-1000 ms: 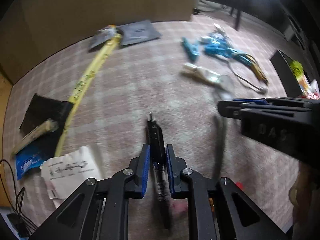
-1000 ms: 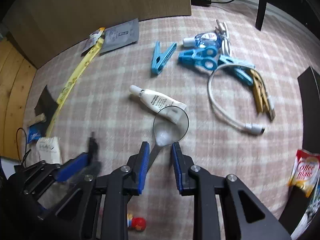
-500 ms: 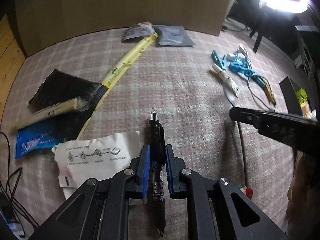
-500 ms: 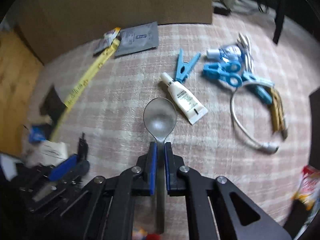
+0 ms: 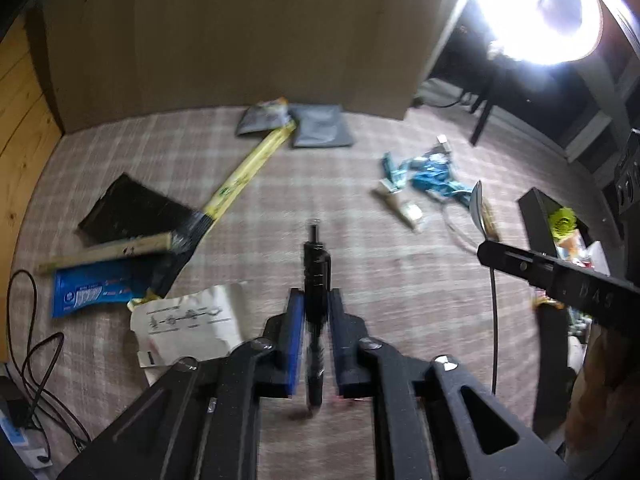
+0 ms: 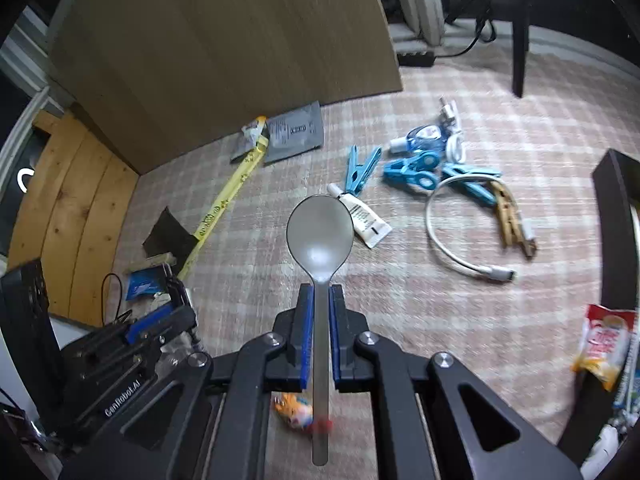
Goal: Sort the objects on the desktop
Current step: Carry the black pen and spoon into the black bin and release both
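Observation:
A black pen (image 5: 316, 264) sticks up between the blue pads of my left gripper (image 5: 316, 300), whose jaws are closing tight on it, lifted above the checked rug (image 5: 360, 272). My right gripper (image 6: 320, 292) is shut on the handle of a grey metal spoon (image 6: 320, 236), bowl pointing forward, also held off the rug. In the left wrist view the spoon (image 5: 478, 208) and the right gripper's fingers (image 5: 520, 264) show at the right. The right wrist view has the left gripper (image 6: 172, 304) at lower left.
On the rug lie a white tube (image 6: 362, 220), blue clothes pegs (image 6: 412, 168), a white cable (image 6: 452, 256), a yellow strip (image 6: 228, 200), a grey sachet (image 6: 294, 132) and a paper slip (image 5: 188, 320). A wooden board (image 6: 224, 40) stands behind. A black box (image 6: 616, 200) is at the right.
Both grippers have risen off the rug, carrying the pen and the spoon. The right jaws went from open around the spoon handle to shut on it.

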